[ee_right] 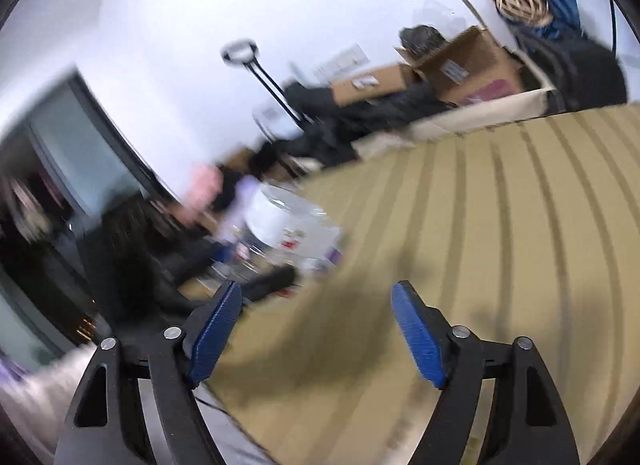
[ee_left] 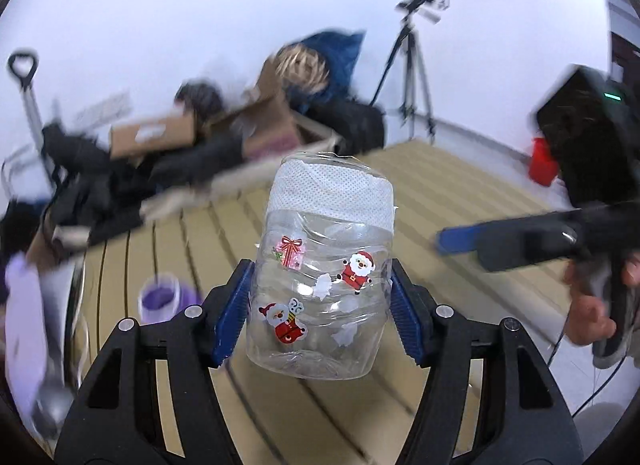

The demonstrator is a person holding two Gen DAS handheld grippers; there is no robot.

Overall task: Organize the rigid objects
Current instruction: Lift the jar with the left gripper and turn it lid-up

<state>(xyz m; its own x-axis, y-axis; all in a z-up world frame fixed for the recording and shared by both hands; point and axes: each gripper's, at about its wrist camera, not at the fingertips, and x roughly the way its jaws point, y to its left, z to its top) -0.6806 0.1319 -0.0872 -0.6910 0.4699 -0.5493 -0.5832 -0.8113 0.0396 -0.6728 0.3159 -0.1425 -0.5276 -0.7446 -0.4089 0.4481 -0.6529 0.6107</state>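
My left gripper [ee_left: 320,285] is shut on a clear plastic jar [ee_left: 324,265] with Santa stickers and a white mesh band around its top. It holds the jar tilted above the tan slatted table [ee_left: 460,193]. The right gripper shows at the right of the left wrist view [ee_left: 448,239], held by a hand. In the right wrist view my right gripper [ee_right: 318,301] is open and empty above the table [ee_right: 500,225]. The jar shows blurred to its left [ee_right: 292,221].
A purple cup [ee_left: 160,297] stands on the table at the left, beside a lilac object [ee_left: 24,329] and a metal spoon-like thing [ee_left: 52,393]. Cardboard boxes [ee_left: 168,133], dark bags and a tripod [ee_left: 412,65] lie behind the table. A red item [ee_left: 542,161] sits at the far right.
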